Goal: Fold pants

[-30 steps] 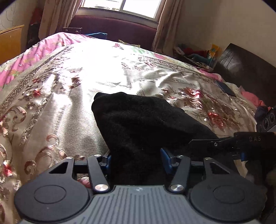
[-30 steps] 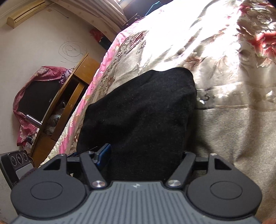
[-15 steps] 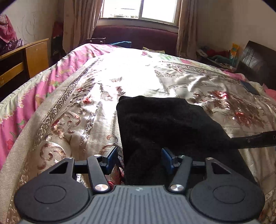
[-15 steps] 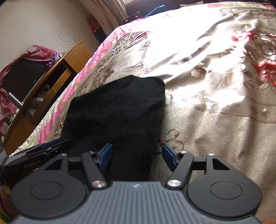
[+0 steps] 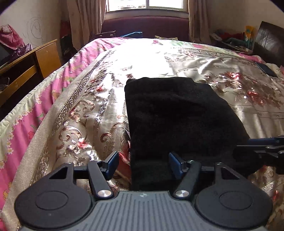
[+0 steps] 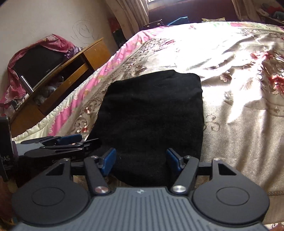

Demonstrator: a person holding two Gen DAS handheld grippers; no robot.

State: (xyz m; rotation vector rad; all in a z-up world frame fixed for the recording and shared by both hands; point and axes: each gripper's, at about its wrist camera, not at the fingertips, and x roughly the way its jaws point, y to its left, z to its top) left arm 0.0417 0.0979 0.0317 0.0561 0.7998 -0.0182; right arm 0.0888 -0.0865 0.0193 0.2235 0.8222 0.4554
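Left wrist view. Black pants [image 5: 179, 122] lie folded into a compact, roughly rectangular bundle on the bed [image 5: 85, 113], on its gold and pink floral cover. Near edge of the bundle sits directly ahead of the left gripper [image 5: 143, 164]. Jaws are opening; blue pads stand apart, left pad over bare bedcover, right pad over the dark cloth. Near left corner of the pants lies between the jaws, but the pads do not press on it. Right gripper [image 5: 261, 144] enters from the right edge, beside the near right corner of the bundle; only its side is seen here. Wooden cabinet [image 5: 26, 71] stands left of the bed. Window [image 5: 147, 4] and curtains at the far end of the room. Small dark flat object [image 5: 266, 69] lies on the bedcover at far right, well apart from the pants.

Right wrist view. Same bundle [image 6: 152, 117], seen from its right side; the far edge is rounded, the top surface smooth. Right gripper [image 6: 140, 161] held wide, both blue pads clear of the fabric, with the near edge of the pants in the gap between them. Nothing gripped. Left gripper [image 6: 69, 140] shows at left, by the near left corner of the pants. Cabinet [image 6: 58, 80] beyond it, pink cloth draped over a dark screen on top.
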